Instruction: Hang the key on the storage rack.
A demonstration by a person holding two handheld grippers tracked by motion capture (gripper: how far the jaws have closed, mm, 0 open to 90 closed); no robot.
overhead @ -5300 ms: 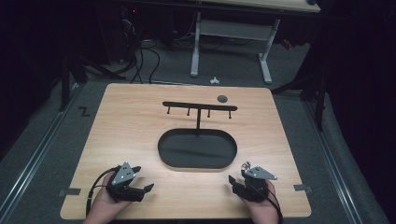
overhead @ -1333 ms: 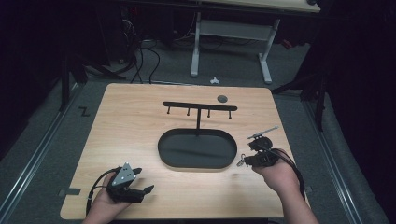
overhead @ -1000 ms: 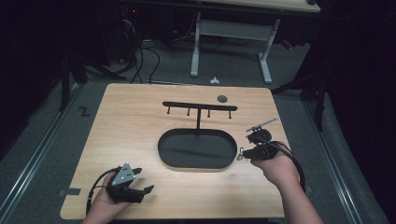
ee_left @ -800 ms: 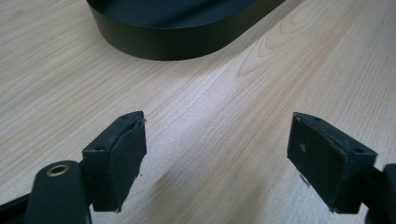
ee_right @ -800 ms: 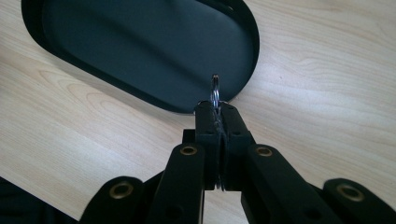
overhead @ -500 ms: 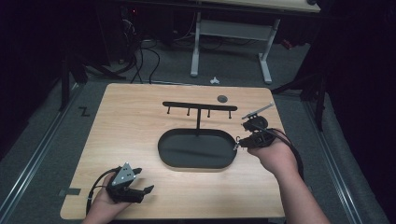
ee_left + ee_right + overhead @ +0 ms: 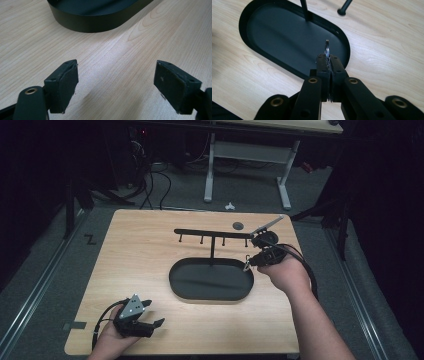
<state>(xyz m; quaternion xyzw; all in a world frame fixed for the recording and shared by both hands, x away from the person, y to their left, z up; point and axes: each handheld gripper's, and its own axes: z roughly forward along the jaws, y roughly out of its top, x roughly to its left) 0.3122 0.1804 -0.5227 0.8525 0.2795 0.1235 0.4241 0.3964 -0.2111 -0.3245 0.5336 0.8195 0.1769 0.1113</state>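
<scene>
Right tool (image 7: pixel 248 265) now farther forward, arm outstretched above tray (image 7: pixel 180 285), clenched on metal ring (image 7: pixel 327 50); left tool (image 7: pixel 150 320) released.

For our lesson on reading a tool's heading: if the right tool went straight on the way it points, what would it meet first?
Probably the black oval tray of the hook stand: the right tool, shut on a small metal ring, aims down over its floor. Depth is uncertain.
</scene>
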